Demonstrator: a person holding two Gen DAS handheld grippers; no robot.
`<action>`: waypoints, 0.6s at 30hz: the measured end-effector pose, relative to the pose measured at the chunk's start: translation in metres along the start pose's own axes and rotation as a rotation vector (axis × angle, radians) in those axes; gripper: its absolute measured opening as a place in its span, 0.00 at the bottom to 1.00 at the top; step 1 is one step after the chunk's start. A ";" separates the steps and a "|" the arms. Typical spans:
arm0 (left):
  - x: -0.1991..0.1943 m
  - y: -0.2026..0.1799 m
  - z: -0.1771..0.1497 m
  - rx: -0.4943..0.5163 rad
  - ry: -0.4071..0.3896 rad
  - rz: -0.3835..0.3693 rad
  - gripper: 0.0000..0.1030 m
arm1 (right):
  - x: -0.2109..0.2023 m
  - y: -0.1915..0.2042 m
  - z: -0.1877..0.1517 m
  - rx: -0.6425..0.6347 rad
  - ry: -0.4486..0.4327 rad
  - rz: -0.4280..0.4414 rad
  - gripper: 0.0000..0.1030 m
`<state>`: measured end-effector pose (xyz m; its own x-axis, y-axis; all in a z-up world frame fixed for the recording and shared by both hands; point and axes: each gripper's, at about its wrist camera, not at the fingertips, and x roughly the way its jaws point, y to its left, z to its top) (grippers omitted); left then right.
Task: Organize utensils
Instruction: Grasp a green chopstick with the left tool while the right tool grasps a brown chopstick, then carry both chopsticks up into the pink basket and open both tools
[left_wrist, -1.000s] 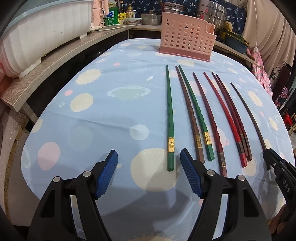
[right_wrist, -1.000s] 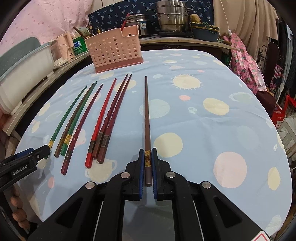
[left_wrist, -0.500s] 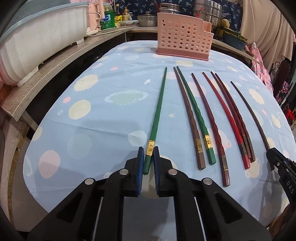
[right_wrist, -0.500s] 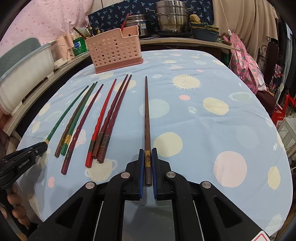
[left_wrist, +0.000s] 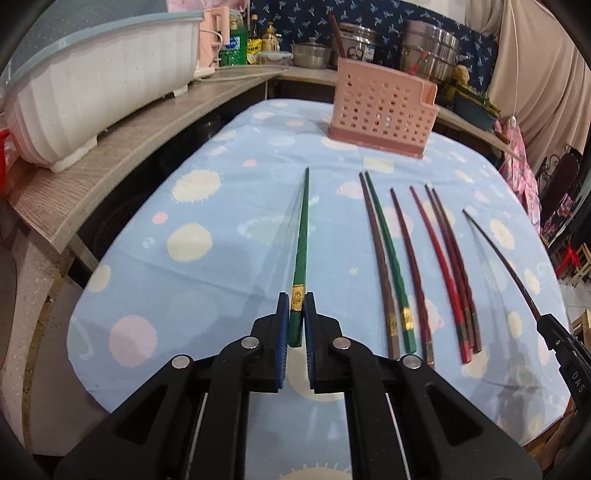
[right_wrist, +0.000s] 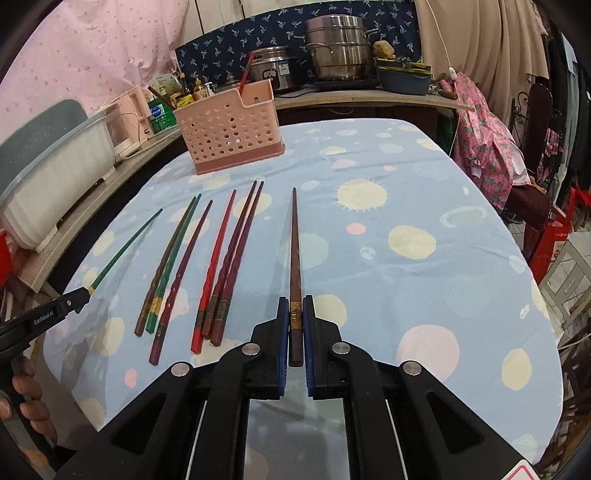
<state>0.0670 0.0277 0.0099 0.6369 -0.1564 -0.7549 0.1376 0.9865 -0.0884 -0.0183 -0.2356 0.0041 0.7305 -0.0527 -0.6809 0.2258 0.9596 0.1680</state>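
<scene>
My left gripper (left_wrist: 295, 306) is shut on the thick end of a green chopstick (left_wrist: 301, 251) and holds it lifted off the cloth, tip pointing away. My right gripper (right_wrist: 295, 310) is shut on a dark brown chopstick (right_wrist: 294, 258), also raised. Several more chopsticks lie side by side on the blue spotted tablecloth: a brown one (left_wrist: 376, 258), a green one (left_wrist: 391, 266), a maroon one (left_wrist: 410, 266) and red ones (left_wrist: 439, 273). A pink perforated utensil basket (left_wrist: 382, 107) stands at the table's far edge, and also shows in the right wrist view (right_wrist: 229, 131).
A white dish rack (left_wrist: 92, 88) sits on a wooden counter (left_wrist: 122, 155) to the left. Pots (right_wrist: 336, 48), bottles and a blue basin (right_wrist: 404, 79) line the back counter. A chair with pink cloth (right_wrist: 487, 147) stands to the right of the table.
My left gripper closed on the green chopstick, then lifted it and swung it left, away from the row. My right gripper raised the dark brown chopstick slightly.
</scene>
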 end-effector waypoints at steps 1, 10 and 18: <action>-0.004 0.001 0.004 -0.003 -0.008 -0.003 0.07 | -0.004 -0.001 0.006 0.008 -0.011 0.007 0.06; -0.038 0.005 0.052 -0.020 -0.100 -0.039 0.07 | -0.043 -0.007 0.059 0.024 -0.152 0.029 0.06; -0.061 0.002 0.102 -0.017 -0.174 -0.057 0.07 | -0.059 -0.009 0.104 0.037 -0.230 0.065 0.06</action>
<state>0.1057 0.0348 0.1220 0.7506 -0.2161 -0.6244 0.1649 0.9764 -0.1397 0.0040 -0.2696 0.1167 0.8711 -0.0568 -0.4879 0.1936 0.9526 0.2348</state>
